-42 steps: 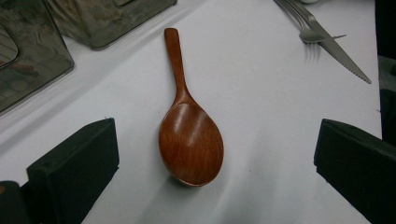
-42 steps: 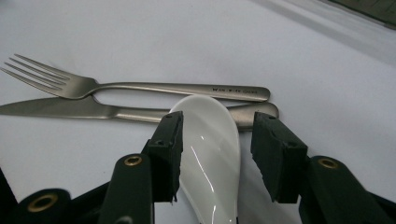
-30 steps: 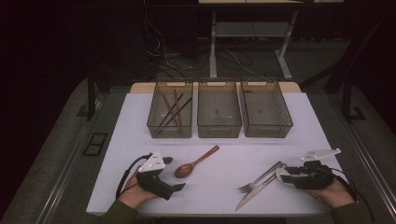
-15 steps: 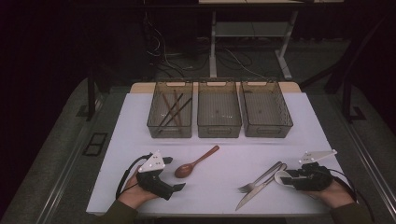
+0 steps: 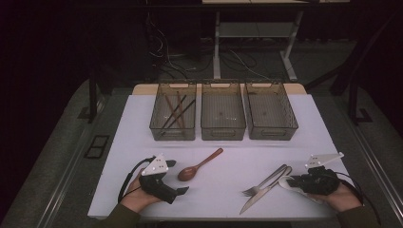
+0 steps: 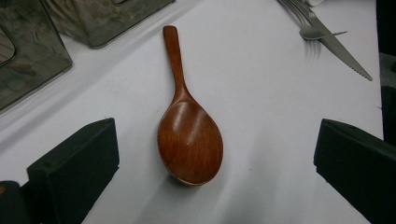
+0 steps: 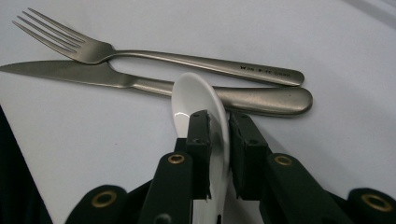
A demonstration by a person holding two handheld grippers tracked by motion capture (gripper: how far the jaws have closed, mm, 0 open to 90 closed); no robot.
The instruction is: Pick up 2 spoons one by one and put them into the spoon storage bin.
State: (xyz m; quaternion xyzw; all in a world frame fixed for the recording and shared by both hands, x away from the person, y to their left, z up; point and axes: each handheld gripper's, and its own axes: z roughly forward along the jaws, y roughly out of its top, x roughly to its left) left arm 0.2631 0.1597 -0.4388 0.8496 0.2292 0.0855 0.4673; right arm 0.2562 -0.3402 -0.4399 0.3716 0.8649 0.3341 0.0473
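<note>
Dark room, cables and desk legs at the top of the high view; white table (image 5: pixel 218 190) across the lower half. Three clear bins in a row at centre frame: left bin (image 5: pixel 173 116) holds brown sticks, middle bin (image 5: pixel 223 116) and right bin (image 5: pixel 270 115) look bare.

Left gripper (image 5: pixel 178 191) lower left of the high view, held in a hand, resting on the table, jaws wide apart, nothing between the pads. Wooden spoon (image 6: pixel 189 140) lies flat just ahead of it, bowl toward the gripper, handle toward the bins.

Right gripper (image 7: pixel 218 128) lower right of the high view; jaws have just been closing and now pinch a white spoon (image 7: pixel 198 95) by its edge. Spoon sits at the table's lower right, just beside the handles of the fork (image 7: pixel 154 55) and knife (image 7: pixel 140 84), which lie side by side.
</note>
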